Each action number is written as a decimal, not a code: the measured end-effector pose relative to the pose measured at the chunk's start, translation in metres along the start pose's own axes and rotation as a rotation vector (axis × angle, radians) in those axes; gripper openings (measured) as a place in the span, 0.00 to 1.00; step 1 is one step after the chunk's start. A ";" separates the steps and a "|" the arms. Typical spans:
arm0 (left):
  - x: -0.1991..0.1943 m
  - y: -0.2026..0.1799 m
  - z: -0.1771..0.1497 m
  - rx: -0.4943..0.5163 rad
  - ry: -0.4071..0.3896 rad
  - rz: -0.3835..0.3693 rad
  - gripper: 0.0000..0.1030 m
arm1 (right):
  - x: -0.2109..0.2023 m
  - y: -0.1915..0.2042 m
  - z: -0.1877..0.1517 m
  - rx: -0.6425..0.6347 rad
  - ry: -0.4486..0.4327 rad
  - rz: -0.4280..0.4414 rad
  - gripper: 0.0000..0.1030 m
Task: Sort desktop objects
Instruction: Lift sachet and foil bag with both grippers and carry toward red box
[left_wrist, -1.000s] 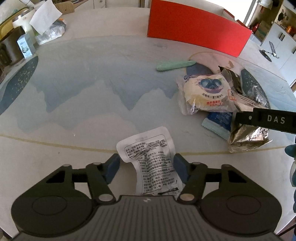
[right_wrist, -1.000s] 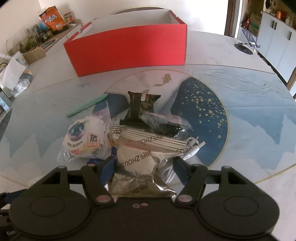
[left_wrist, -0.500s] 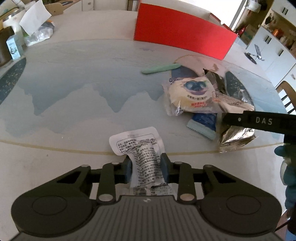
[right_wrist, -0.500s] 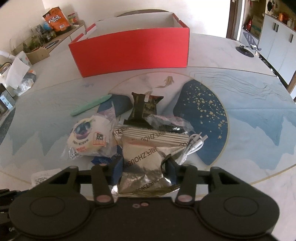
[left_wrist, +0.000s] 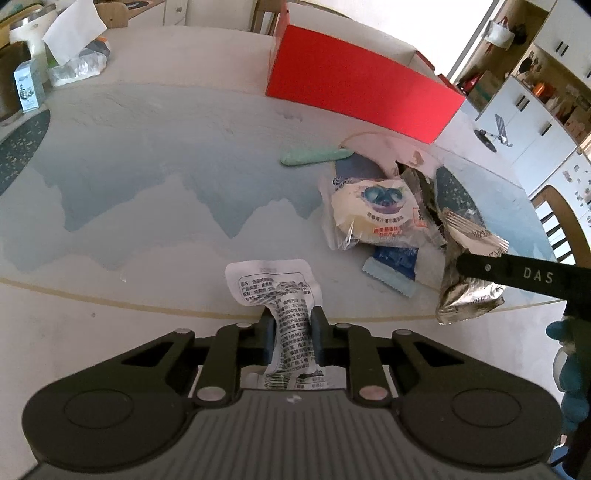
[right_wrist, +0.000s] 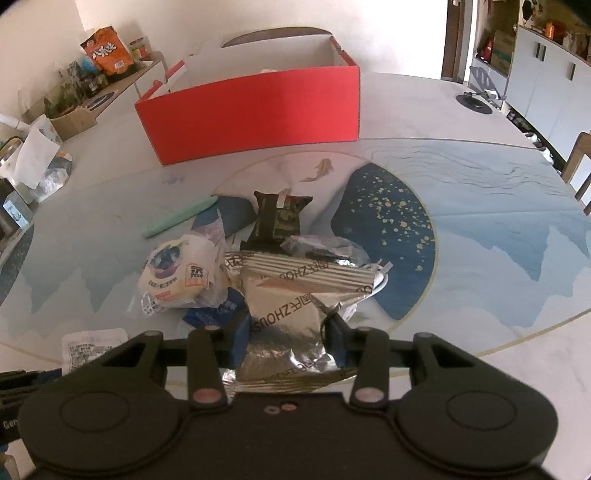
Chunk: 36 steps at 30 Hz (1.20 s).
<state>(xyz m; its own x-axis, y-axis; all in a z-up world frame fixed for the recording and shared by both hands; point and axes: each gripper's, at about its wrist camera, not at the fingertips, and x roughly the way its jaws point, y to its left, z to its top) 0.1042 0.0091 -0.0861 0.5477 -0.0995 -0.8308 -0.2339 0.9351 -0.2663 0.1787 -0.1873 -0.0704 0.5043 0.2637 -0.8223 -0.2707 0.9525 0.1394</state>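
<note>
A white printed sachet (left_wrist: 271, 282) lies at the near table edge, and my left gripper (left_wrist: 293, 317) has its jaws closing on it, the pads pinching its middle into a crumpled fold. In the right wrist view a silver foil packet (right_wrist: 284, 306) sits at the front of a pile, and the right gripper (right_wrist: 288, 325) is closing on it with both pads against its sides. The left wrist view shows that packet (left_wrist: 469, 299) under a right finger (left_wrist: 517, 275). A red open box (right_wrist: 255, 110) stands behind the pile.
The pile holds a round bun in clear wrap (right_wrist: 177, 277), a dark snack packet (right_wrist: 279, 218), a blue sachet (left_wrist: 391, 264) and a white cable (right_wrist: 380, 284). A green stick (right_wrist: 181, 221) lies left of it. Tissues and clutter (left_wrist: 70, 55) crowd the far left; a chair (left_wrist: 557, 218) stands right.
Both pairs of jaws have come in from wide apart. The left pads now squeeze the white sachet narrow; the right pads now touch the silver packet's sides.
</note>
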 end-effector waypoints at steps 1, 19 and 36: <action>-0.002 0.000 0.000 0.002 -0.005 -0.004 0.18 | -0.002 0.000 -0.001 0.003 -0.003 -0.001 0.42; -0.049 -0.003 0.020 0.070 -0.112 -0.095 0.18 | -0.051 0.016 -0.004 0.020 -0.088 -0.039 0.42; -0.102 -0.017 0.058 0.145 -0.259 -0.180 0.18 | -0.101 0.035 0.019 0.003 -0.207 -0.060 0.42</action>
<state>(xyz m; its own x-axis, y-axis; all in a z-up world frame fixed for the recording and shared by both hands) 0.0994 0.0236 0.0314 0.7596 -0.1956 -0.6203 -0.0082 0.9507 -0.3099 0.1341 -0.1777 0.0281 0.6770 0.2323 -0.6983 -0.2335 0.9677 0.0955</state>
